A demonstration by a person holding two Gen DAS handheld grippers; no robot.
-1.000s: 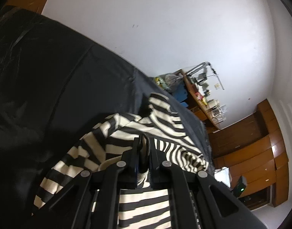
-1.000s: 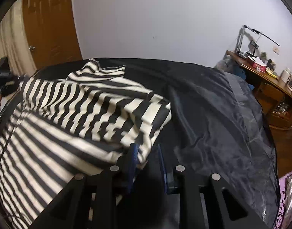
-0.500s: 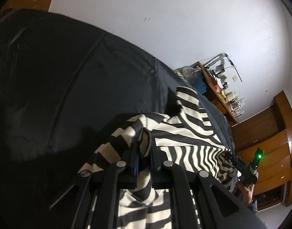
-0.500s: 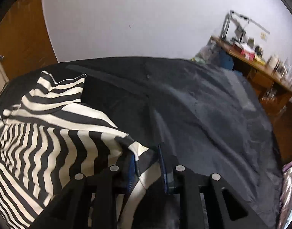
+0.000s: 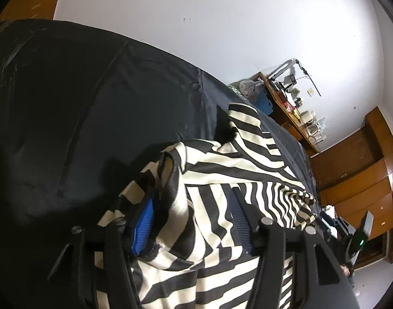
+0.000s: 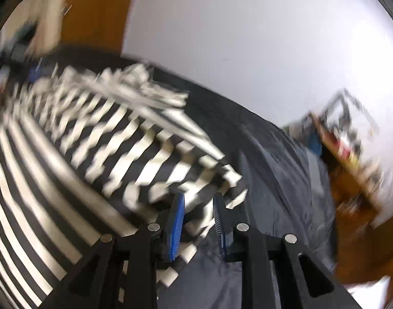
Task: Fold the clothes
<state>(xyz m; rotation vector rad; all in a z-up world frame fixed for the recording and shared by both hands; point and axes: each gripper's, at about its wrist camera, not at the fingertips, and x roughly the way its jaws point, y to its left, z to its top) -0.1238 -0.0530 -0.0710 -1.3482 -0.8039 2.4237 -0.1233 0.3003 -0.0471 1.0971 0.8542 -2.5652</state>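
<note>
Shirt [image 5: 222,180] lies between your left gripper's [image 5: 194,221] wide-apart fingers; right gripper [image 6: 197,219], blurry, maybe loosely pinches its edge for folding.

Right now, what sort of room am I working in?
Likely a bedroom: a bed-like surface under a dark grey quilted cover, a cluttered wooden desk along the white wall, and brown wooden cabinets.

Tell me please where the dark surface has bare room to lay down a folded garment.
Bare black cover lies between the white wall and the black-and-cream striped garment; also between that garment and the wooden desk. It is crowded around both tongs, where striped cloth bunches.
</note>
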